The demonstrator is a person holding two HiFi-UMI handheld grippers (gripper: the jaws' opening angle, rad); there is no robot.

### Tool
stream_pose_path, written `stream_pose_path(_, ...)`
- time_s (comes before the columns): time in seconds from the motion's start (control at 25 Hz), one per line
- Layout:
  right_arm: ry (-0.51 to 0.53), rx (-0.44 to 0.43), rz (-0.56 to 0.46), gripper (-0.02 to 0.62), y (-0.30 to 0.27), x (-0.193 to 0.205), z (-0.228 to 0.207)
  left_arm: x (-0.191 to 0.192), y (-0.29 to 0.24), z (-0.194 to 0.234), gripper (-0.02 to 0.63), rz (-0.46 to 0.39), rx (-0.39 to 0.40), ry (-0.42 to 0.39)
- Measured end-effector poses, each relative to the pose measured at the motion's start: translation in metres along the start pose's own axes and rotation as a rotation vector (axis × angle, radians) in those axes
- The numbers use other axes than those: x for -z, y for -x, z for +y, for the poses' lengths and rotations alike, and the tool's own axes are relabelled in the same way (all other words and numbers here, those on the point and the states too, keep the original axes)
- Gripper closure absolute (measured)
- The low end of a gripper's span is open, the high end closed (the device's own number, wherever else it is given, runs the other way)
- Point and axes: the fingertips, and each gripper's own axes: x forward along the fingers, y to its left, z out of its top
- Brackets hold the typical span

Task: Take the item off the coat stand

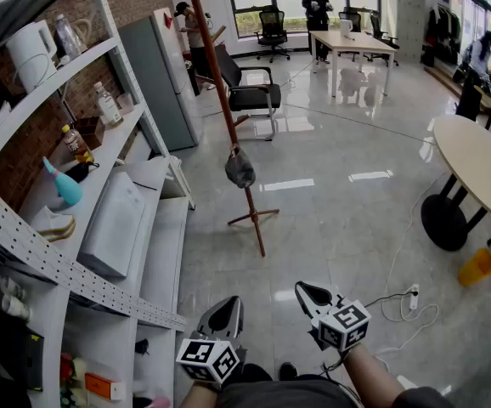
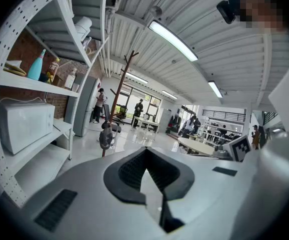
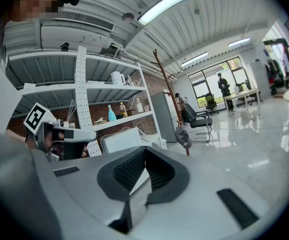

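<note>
Coat stand (image 1: 221, 92) top cropped, hanging item (image 1: 240, 168) — indistinct

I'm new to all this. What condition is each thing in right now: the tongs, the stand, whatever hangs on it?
left tongs: shut, empty.
right tongs: shut, empty.
coat stand: standing on the floor, far from both tongs.
grey cap: hanging on the coat stand, not yet taken.
grey fridge: door shut.
</note>
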Motion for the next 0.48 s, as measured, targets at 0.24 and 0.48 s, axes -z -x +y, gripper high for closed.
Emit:
stream_pose_path(0.24, -0.024, 0.011, -0.013, 0.588, -0.012, -0.010, -0.018, -0.004, -0.012, 0.005, 0.600, 0.004, -0.017, -0.003)
stream_pose_path(0.48, -0.022, 0.016, 0.007, 0.588, -0.036, -0.005, -0.030, 0.000, -0.033, 0.028, 0.600, 0.015, -0.014, 0.007)
